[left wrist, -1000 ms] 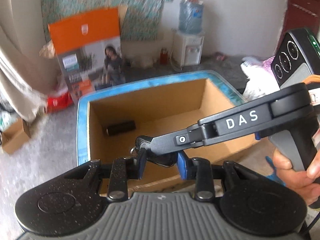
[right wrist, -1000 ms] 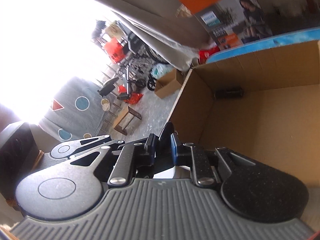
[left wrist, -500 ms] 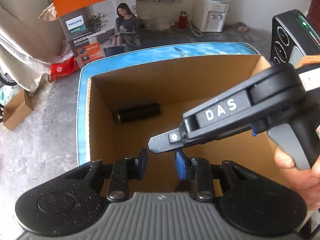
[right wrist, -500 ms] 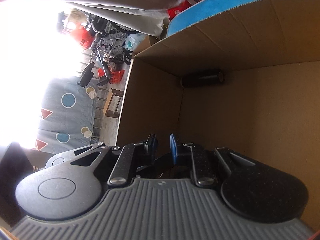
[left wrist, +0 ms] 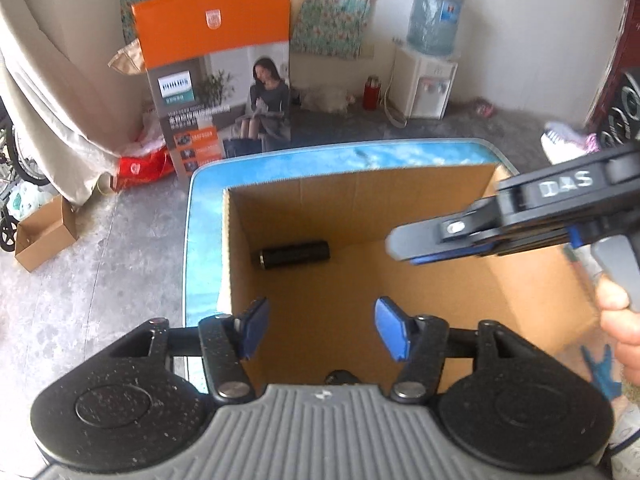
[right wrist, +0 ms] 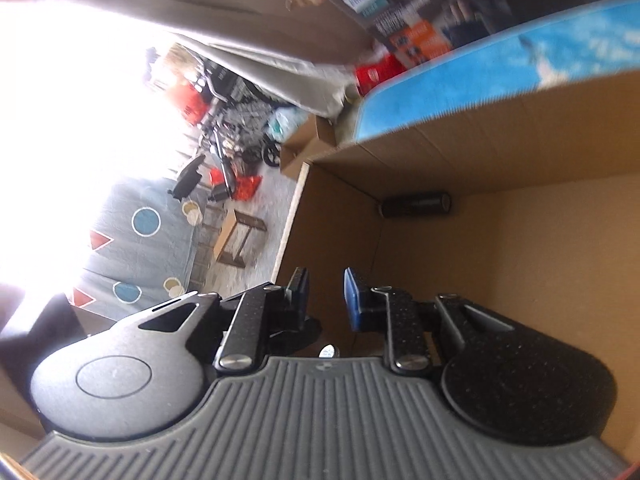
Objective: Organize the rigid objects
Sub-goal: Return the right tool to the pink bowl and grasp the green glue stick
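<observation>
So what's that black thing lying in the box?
Look for the big open cardboard box on the blue mat. Inside, at the bottom where the far wall meets the left wall, lies a black tube, resting on its side. It is the only dark, round, long shape against the brown cardboard.

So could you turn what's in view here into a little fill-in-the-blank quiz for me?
1. The black cylinder lies on its side inside the ____ box.
2. The left gripper has its blue pads spread ____.
3. The water dispenser carries a large ____ bottle on top.
4. The box sits on a ____ surface.

Missing words: cardboard; open; blue; blue
</observation>
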### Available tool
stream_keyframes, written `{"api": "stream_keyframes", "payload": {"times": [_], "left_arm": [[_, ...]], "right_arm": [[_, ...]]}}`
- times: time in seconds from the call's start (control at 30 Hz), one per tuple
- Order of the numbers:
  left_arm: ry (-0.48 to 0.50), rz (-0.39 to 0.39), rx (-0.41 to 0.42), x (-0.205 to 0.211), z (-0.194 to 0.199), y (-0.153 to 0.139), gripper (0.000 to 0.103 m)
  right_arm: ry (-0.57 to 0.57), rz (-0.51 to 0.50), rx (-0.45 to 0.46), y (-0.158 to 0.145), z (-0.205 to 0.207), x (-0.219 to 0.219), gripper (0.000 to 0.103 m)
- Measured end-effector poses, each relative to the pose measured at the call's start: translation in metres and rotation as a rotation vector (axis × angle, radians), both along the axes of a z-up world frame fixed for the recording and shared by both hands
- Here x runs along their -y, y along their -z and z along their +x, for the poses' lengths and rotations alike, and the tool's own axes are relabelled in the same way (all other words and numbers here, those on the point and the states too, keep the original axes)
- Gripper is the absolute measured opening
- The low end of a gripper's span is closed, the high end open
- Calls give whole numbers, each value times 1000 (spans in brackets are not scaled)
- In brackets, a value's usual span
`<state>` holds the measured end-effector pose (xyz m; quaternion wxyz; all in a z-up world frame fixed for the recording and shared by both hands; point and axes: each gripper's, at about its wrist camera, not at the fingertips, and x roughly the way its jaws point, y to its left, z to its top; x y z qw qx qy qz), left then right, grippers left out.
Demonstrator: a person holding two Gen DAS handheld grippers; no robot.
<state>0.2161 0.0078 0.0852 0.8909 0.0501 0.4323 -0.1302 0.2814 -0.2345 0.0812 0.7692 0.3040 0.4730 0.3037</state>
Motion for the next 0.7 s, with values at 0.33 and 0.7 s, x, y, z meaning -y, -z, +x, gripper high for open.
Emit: {"api": "stream_keyframes", "payload": {"times": [0.33, 0.7], "left_arm": [[13, -131, 88, -16, -88, -28, 69], [126, -151, -79, 12, -147, 45, 68]], "right_arm": [[44, -6, 187, -52, -122, 49, 30], [27, -84, 83, 18, -228, 44, 32]]}}
